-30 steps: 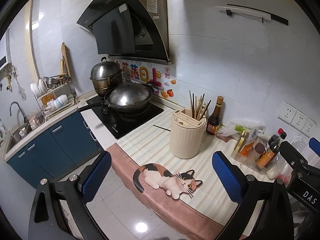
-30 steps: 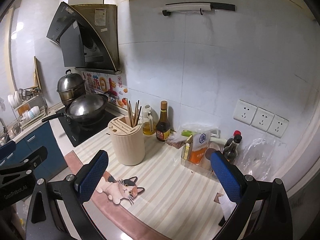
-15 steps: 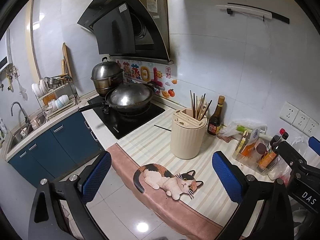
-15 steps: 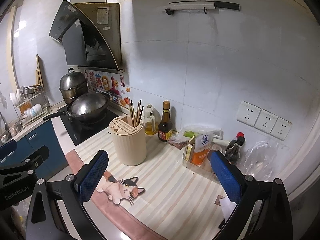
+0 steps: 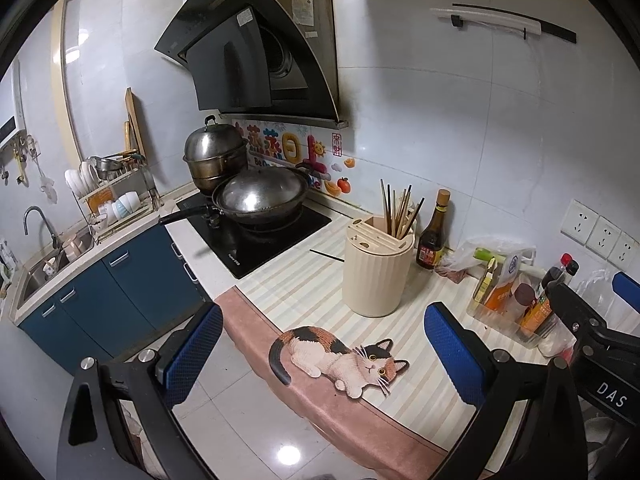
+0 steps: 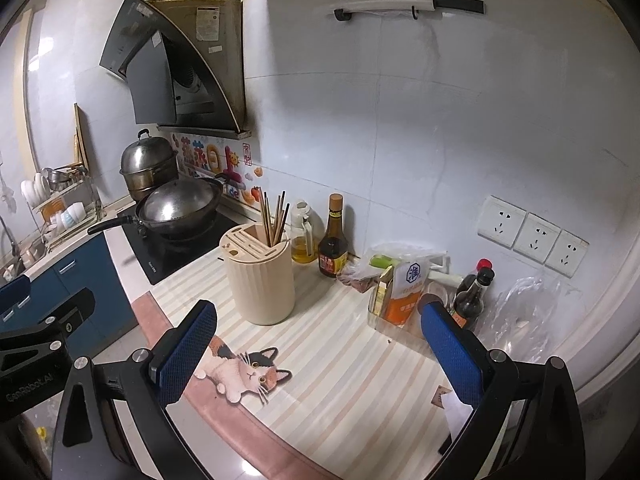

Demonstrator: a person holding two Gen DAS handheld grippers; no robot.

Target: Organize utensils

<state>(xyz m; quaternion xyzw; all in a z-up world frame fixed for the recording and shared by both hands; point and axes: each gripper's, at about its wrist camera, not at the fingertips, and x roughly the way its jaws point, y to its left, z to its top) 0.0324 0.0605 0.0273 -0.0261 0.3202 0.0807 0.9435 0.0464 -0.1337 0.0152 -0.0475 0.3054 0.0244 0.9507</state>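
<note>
Both blue-padded grippers, the left gripper (image 5: 320, 350) and the right gripper (image 6: 318, 350), hang wide open and empty over the striped countertop (image 6: 340, 360), having drifted only slightly nearer over the last second. Beyond the cat-shaped sticker (image 5: 340, 354), dark wooden chopsticks (image 5: 398, 212) stand in the cream ribbed utensil holder (image 5: 376, 276); one thin dark stick (image 5: 326, 255) lies beside the black induction hob (image 5: 256, 236), apparently yet to be gathered.

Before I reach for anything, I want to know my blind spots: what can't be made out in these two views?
- Loose chopstick, left view: near end hidden behind utensil holder; barely shows in the right view.
- Oil jug: hidden by the holder in the left view.
- Clear bin, right view: right end behind blue pad.
</note>
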